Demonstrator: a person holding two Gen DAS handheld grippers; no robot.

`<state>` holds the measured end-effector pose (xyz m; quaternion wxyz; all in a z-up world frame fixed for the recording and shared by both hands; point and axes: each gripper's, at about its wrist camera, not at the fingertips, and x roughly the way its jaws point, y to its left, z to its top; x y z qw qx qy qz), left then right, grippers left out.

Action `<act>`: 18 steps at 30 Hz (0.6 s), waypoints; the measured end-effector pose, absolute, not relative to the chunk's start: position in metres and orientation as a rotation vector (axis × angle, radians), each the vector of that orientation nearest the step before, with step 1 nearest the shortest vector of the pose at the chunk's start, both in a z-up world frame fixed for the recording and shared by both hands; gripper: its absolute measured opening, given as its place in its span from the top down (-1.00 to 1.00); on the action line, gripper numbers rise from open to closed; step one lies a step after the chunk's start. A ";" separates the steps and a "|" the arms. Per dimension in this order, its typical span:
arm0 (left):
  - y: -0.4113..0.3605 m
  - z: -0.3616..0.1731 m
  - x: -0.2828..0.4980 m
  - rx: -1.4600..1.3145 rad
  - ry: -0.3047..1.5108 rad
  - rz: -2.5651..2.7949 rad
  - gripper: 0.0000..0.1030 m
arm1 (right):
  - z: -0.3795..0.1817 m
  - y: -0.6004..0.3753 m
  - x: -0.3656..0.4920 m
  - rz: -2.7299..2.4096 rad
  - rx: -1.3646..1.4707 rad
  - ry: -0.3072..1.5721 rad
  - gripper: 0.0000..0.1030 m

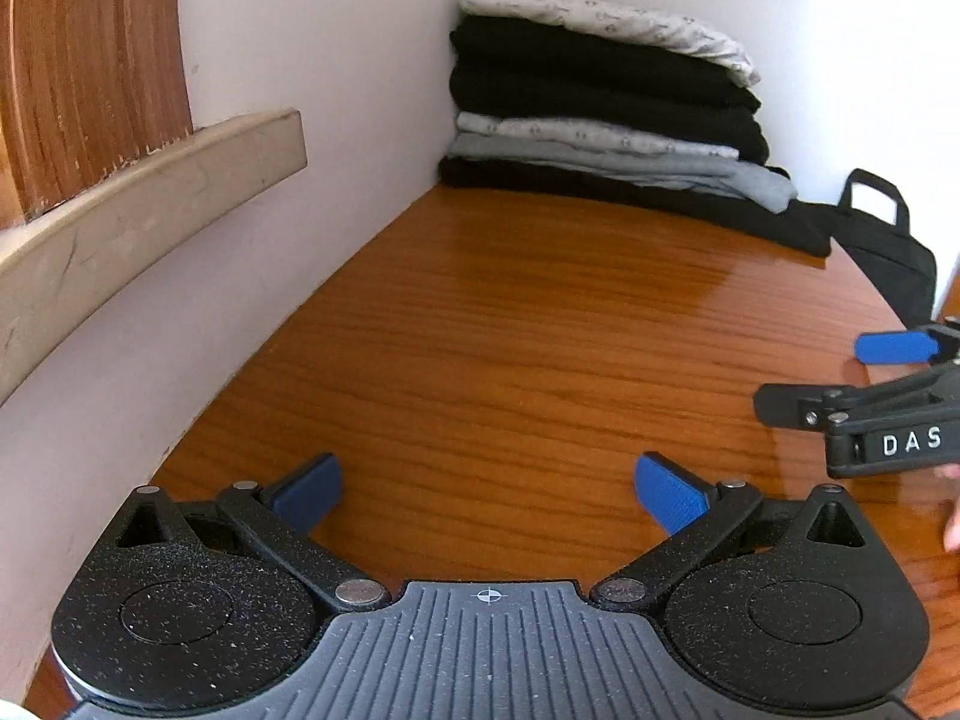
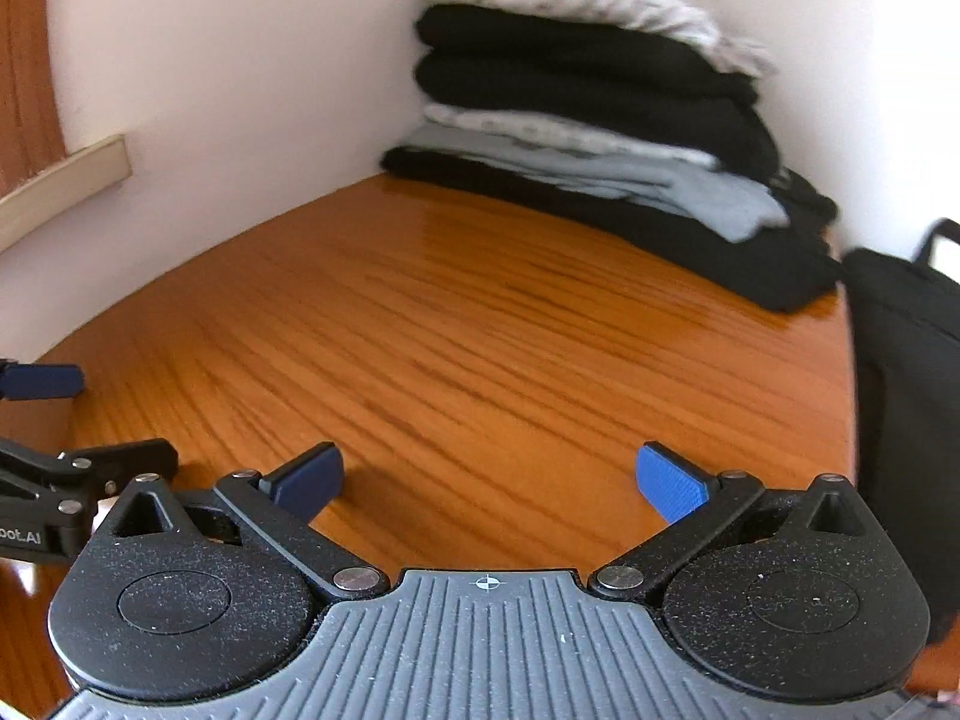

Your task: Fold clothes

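Observation:
A stack of folded clothes [image 1: 600, 102], black, grey and white patterned, sits in the far corner of the wooden table [image 1: 510, 330]; it also shows in the right wrist view [image 2: 588, 120]. My left gripper [image 1: 489, 495] is open and empty, low over the bare table. My right gripper [image 2: 489, 483] is open and empty too, over the bare table. The right gripper shows at the right edge of the left wrist view [image 1: 840, 378], and the left gripper at the left edge of the right wrist view [image 2: 78, 420].
White walls [image 1: 336, 60] close the table on the left and back. A beige ledge [image 1: 150, 186] juts from the left wall under a wooden panel. A black bag [image 2: 906, 396] stands at the table's right edge beside the stack.

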<state>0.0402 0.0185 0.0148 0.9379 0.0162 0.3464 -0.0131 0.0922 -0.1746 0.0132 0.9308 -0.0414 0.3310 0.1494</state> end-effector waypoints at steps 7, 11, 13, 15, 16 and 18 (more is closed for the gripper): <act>0.012 0.014 0.016 0.056 0.707 -0.094 -1.00 | 0.012 -0.175 0.052 0.193 -0.043 0.681 -1.00; 0.010 0.015 0.015 0.060 0.708 -0.106 -1.00 | 0.011 -0.177 0.033 0.144 -0.027 0.682 -1.00; 0.011 0.015 0.015 0.061 0.708 -0.109 -1.00 | 0.011 -0.177 0.029 0.119 -0.019 0.682 -1.00; 0.011 0.015 0.015 0.061 0.708 -0.108 -1.00 | 0.012 -0.177 0.026 0.095 -0.011 0.685 -1.00; 0.011 0.015 0.015 0.062 0.708 -0.108 -1.00 | 0.011 -0.177 0.026 0.090 -0.011 0.685 -1.00; 0.011 0.015 0.015 0.062 0.708 -0.108 -1.00 | 0.011 -0.176 0.024 0.083 -0.011 0.683 -1.00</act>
